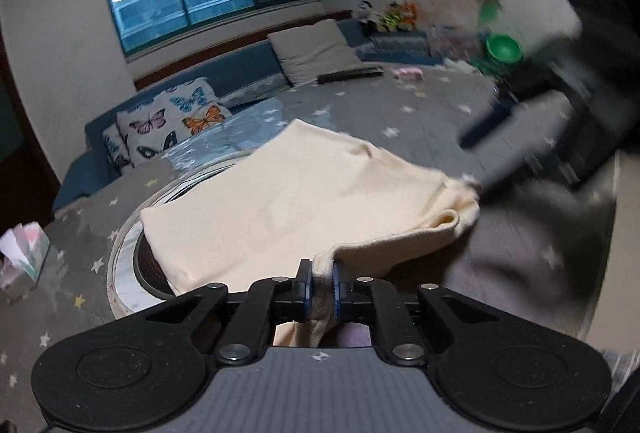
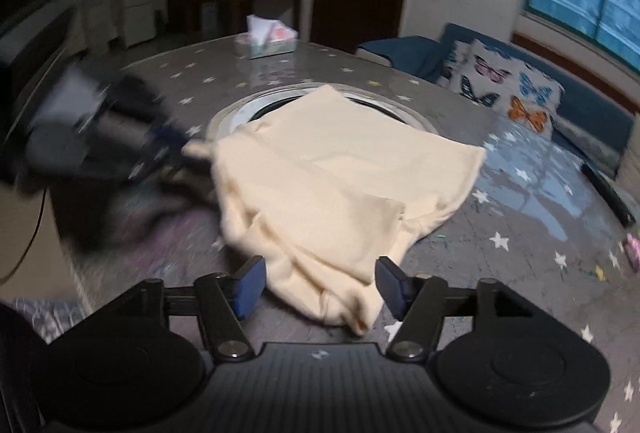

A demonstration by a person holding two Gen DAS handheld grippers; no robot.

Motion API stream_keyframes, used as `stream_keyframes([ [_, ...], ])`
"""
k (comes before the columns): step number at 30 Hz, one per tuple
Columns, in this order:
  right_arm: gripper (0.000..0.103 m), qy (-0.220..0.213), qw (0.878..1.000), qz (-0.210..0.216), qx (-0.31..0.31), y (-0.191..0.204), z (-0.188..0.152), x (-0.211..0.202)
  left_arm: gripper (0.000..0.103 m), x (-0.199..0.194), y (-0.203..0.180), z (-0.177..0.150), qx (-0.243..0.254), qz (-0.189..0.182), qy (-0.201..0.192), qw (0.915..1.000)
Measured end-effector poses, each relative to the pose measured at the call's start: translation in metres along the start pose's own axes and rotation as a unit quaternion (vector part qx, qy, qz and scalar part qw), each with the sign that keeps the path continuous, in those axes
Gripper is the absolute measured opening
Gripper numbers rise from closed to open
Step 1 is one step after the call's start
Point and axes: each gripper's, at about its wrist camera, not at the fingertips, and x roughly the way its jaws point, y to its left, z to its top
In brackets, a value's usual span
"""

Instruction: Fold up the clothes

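A cream garment (image 1: 288,201) lies half folded on a round table with a grey star-print cloth (image 1: 400,121), partly over a round inset in the middle. My left gripper (image 1: 319,283) is shut on a bunched edge of the garment at its near side. In the right wrist view the garment (image 2: 328,177) lies spread ahead, and my right gripper (image 2: 318,287) is open with its near hem between the fingers, not clamped. The left gripper (image 2: 168,149) shows there blurred at the garment's left corner. The right gripper (image 1: 492,149) shows blurred in the left wrist view, by the garment's right corner.
A tissue box (image 2: 266,41) stands at the table's far side in the right wrist view and at its left edge in the left wrist view (image 1: 22,253). A remote (image 1: 350,74), a pink item (image 1: 408,73) and a green bowl (image 1: 504,49) sit near the far rim. A sofa with butterfly cushions (image 1: 172,125) is behind.
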Motion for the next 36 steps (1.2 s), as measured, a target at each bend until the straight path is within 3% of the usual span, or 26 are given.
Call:
stream_keyframes([
  [5,0.066,-0.009,0.998,-0.007,-0.067,0.019,-0.001,0.018,0.010,0.013,0.019,0.013,-0.031,-0.009,0.007,0.9994],
  [8,0.062,-0.015,0.995,-0.019,-0.094,0.025,0.000,0.039,0.010,0.018,0.027,0.015,-0.042,-0.013,0.012,0.9990],
  [12,0.025,0.008,0.998,-0.005,-0.065,0.012,0.006,0.059,0.014,0.016,0.029,0.010,-0.048,-0.015,0.018,0.9986],
  [15,0.016,0.007,1.000,0.017,-0.025,-0.002,0.016,0.057,0.016,0.009,0.025,0.003,-0.044,-0.013,0.017,0.9988],
  [19,0.012,0.009,0.999,0.033,0.009,-0.014,0.028,0.051,0.037,-0.006,0.015,-0.010,-0.026,-0.002,0.010,0.9996],
  [26,0.011,0.006,0.998,0.043,0.040,-0.024,0.045,0.046,0.047,-0.021,-0.003,-0.036,0.018,0.024,0.011,0.9995],
  [31,0.011,0.004,0.998,0.035,0.045,-0.023,0.047,0.044,0.045,-0.014,-0.009,-0.047,0.058,0.056,0.024,0.9964],
  [35,0.009,-0.002,0.998,0.027,0.050,-0.019,0.043,0.043,0.014,-0.010,-0.007,-0.050,0.084,0.067,0.026,0.9939],
  [36,0.008,-0.004,0.998,0.023,0.050,-0.018,0.042,0.042,0.011,-0.012,-0.006,-0.048,0.081,0.064,0.023,0.9944],
])
